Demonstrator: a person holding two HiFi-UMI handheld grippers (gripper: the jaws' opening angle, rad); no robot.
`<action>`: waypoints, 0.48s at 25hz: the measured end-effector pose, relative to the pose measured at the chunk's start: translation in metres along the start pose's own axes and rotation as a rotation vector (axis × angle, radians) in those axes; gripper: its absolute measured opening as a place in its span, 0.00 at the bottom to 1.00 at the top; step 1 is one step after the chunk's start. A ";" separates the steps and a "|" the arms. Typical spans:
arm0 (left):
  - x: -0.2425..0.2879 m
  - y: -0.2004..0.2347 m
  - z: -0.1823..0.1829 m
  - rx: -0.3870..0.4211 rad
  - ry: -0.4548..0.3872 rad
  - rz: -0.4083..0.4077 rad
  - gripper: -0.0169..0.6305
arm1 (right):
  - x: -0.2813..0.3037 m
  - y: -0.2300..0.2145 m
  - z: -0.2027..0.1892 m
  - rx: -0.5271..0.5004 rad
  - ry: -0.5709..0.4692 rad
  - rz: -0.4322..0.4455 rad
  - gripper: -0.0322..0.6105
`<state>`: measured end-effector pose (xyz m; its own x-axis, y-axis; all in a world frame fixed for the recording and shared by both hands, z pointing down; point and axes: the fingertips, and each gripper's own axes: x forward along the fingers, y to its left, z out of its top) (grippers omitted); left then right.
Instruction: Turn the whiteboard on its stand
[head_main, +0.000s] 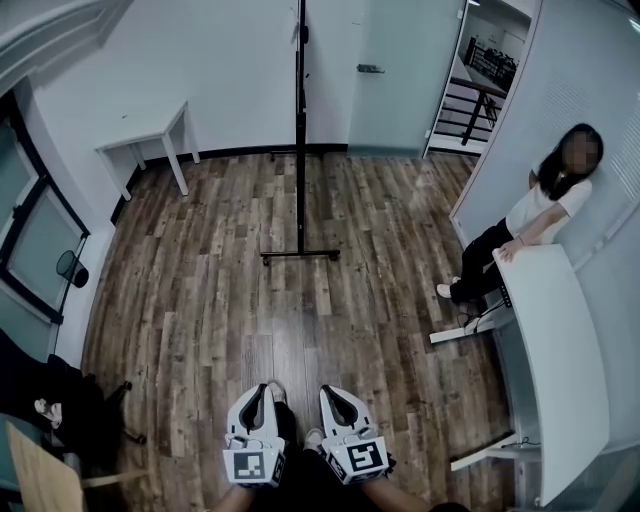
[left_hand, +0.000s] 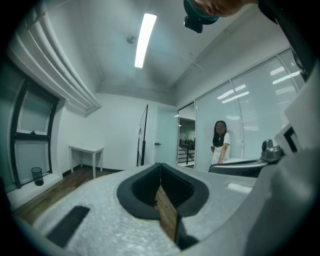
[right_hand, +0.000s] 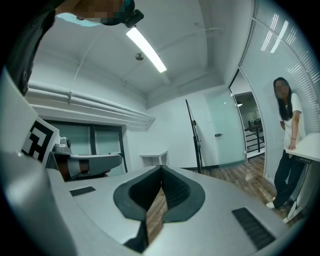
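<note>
The whiteboard (head_main: 300, 110) stands edge-on to me across the wooden floor, a thin dark upright on a black stand with a foot bar (head_main: 300, 256). It also shows far ahead as the whiteboard (left_hand: 142, 136) in the left gripper view and the whiteboard (right_hand: 194, 141) in the right gripper view. My left gripper (head_main: 268, 386) and right gripper (head_main: 328, 390) are held side by side low in the head view, well short of the stand. Both point level toward it. The left gripper (left_hand: 160, 165) and right gripper (right_hand: 161, 168) have their jaws closed together with nothing between them.
A person (head_main: 540, 205) leans on a long white desk (head_main: 560, 360) at the right. A small white table (head_main: 150, 140) stands at the back left wall. A glass door (head_main: 390, 70) is behind the stand. A dark chair (head_main: 60, 405) sits at the lower left.
</note>
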<state>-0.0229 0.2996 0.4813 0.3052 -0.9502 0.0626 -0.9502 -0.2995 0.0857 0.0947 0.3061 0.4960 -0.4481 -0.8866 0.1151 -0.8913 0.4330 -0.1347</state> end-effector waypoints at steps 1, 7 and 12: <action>0.003 0.001 -0.002 -0.005 0.002 0.001 0.05 | 0.003 -0.002 0.000 -0.002 0.005 -0.006 0.07; 0.045 0.015 -0.006 -0.010 0.002 -0.003 0.05 | 0.037 -0.019 -0.004 0.001 0.006 -0.010 0.07; 0.089 0.034 -0.005 -0.016 0.008 -0.006 0.05 | 0.078 -0.036 -0.003 -0.002 0.008 -0.014 0.07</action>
<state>-0.0279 0.2048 0.4945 0.3118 -0.9475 0.0703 -0.9472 -0.3042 0.1017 0.0918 0.2214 0.5129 -0.4360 -0.8912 0.1247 -0.8976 0.4208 -0.1311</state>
